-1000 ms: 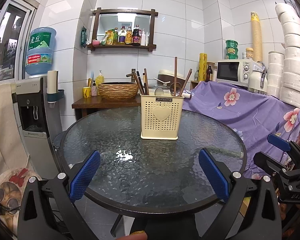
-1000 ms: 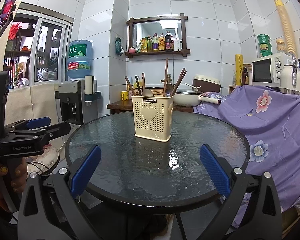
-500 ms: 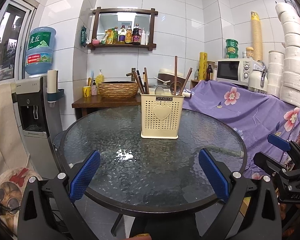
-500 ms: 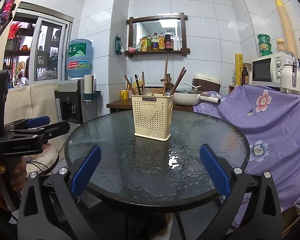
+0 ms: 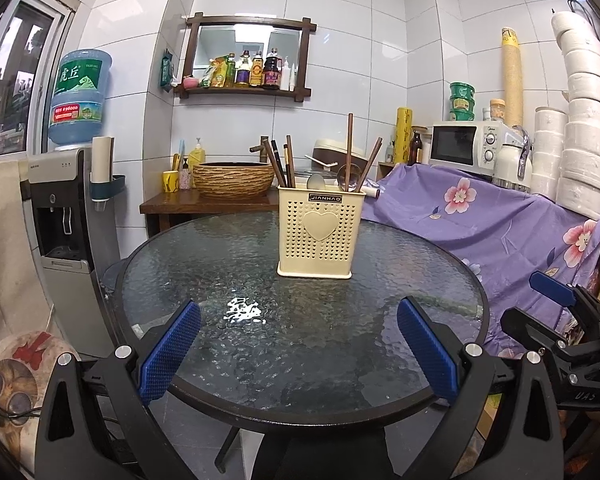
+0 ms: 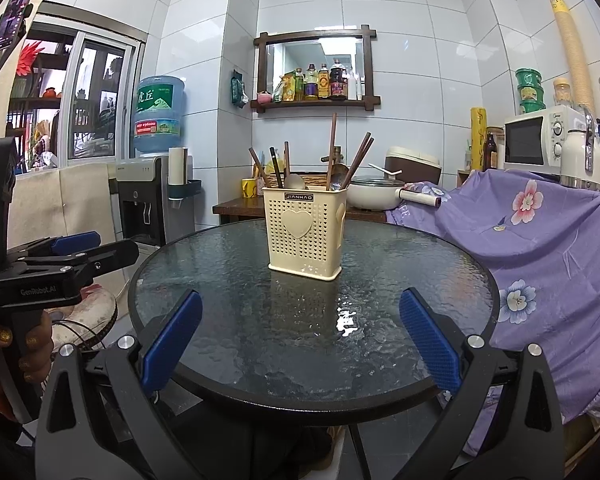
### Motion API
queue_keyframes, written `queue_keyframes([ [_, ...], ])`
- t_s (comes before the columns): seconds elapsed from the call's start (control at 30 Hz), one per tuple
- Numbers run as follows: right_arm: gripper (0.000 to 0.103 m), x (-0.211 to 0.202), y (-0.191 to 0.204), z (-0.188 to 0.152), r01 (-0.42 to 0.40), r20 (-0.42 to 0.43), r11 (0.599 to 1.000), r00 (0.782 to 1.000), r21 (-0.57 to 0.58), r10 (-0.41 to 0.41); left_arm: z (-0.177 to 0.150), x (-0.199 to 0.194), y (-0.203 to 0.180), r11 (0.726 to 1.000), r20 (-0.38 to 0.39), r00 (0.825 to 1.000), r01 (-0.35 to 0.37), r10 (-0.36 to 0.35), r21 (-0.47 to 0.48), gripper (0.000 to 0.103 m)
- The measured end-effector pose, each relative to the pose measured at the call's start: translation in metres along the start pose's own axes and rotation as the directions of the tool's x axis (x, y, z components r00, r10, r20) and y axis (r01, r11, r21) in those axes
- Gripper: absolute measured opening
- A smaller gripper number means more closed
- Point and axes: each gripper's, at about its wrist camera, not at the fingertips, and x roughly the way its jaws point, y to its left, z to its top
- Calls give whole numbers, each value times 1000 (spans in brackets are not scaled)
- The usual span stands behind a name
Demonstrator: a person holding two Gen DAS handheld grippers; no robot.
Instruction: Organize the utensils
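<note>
Chopsticks of dark wood and metal spoons stand handle-up in the cream perforated plastic holder with a heart, their long axes near vertical, some leaning outward. The holder sits upright near the far edge of the round textured-glass table. The left gripper and right gripper hover at the near edge, both spread wide and empty.
</note>
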Motion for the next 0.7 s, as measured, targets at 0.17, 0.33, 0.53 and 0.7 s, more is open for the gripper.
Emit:
queue_keyframes([
  [0.17, 97, -1, -2, -1, -3, -1, 1000, 1000, -2, 3, 1, 1, -1, 1000, -8, 1000, -6, 6, 1, 97],
  [0.33, 97, 0, -2, 0, -4, -1, 1000, 1000, -6, 4, 1, 3, 0, 1000, -13, 1000, -8, 8, -6, 97],
  [0.53, 97, -1, -2, 0, -4, -3, 1000, 1000, -6, 4, 2, 2, 1, 1000, -11, 1000, -11, 11, -10, 97],
  [0.7, 97, 0, -1, 0, -7, -5, 1000, 1000, -9, 6, 2, 2, 0, 1000, -11, 1000, -11, 11, -10, 97],
])
